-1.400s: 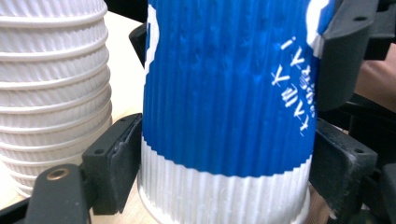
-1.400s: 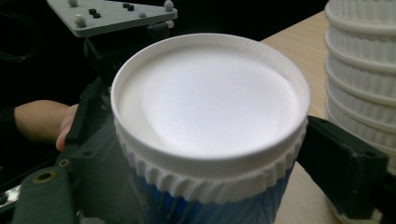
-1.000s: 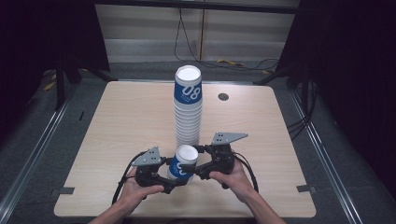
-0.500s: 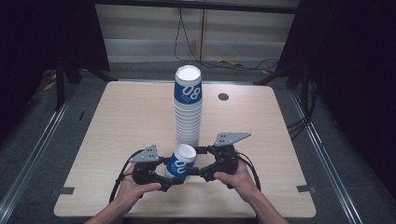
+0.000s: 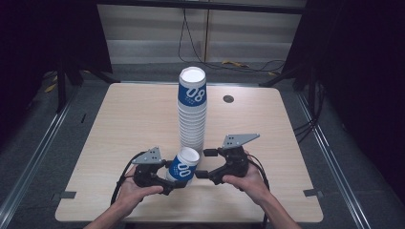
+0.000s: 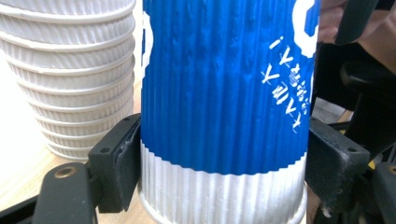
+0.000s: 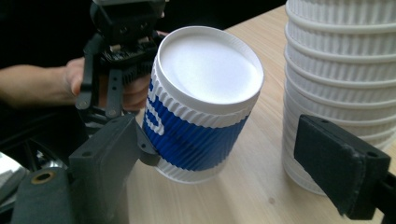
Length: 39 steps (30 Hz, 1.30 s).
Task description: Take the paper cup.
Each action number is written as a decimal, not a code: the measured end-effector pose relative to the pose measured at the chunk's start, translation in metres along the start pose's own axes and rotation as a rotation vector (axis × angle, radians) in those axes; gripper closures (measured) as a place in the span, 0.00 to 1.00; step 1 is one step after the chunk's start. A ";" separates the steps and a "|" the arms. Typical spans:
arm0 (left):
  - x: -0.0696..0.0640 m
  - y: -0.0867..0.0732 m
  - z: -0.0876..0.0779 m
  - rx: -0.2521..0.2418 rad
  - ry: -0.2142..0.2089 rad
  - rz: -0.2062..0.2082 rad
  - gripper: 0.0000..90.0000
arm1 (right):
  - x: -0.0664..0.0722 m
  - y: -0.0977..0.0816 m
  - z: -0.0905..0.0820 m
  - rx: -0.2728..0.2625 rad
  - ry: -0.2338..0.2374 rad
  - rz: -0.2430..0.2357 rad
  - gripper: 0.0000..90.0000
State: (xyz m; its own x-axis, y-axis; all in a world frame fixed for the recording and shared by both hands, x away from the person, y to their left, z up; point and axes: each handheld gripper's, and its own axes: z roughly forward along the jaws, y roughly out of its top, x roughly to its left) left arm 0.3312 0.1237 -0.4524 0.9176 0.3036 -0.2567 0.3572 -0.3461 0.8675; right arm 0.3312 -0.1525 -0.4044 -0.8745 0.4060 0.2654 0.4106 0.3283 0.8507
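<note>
Here the left gripper [image 5: 177,177] is clamped around a blue-and-white paper cup [image 5: 183,165], tilted near the table's [image 5: 119,124] front edge, just before the tall cup stack [image 5: 192,114]. The right gripper [image 5: 202,163] hangs released beside the cup.

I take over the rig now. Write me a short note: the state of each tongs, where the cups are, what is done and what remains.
Left tongs: shut on the single cup, which is tilted, bottom up, above the table.
Right tongs: open, jaws apart beside that cup, not gripping it.
Cup stack: upright, bottom up, mid-table, just behind the tongs.
Done: one cup is in hand, apart from the stack.
Left: probably place it, on the stack or on the table; I cannot tell which.
</note>
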 end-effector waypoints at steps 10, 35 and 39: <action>-0.005 0.007 0.000 0.089 0.034 0.078 0.25 | -0.002 -0.007 -0.001 0.072 -0.014 -0.013 0.17; -0.005 0.016 0.010 0.317 0.019 0.159 0.25 | 0.001 -0.012 0.011 0.265 -0.036 -0.109 0.17; -0.007 0.018 0.012 0.359 0.014 0.190 0.25 | 0.003 -0.013 0.015 0.308 -0.025 -0.134 0.18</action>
State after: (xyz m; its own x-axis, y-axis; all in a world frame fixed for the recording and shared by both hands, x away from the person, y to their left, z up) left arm 0.3329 0.1046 -0.4401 0.9716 0.2152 -0.0984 0.2219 -0.6846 0.6943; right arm 0.3272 -0.1430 -0.4217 -0.9209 0.3613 0.1464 0.3547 0.6209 0.6991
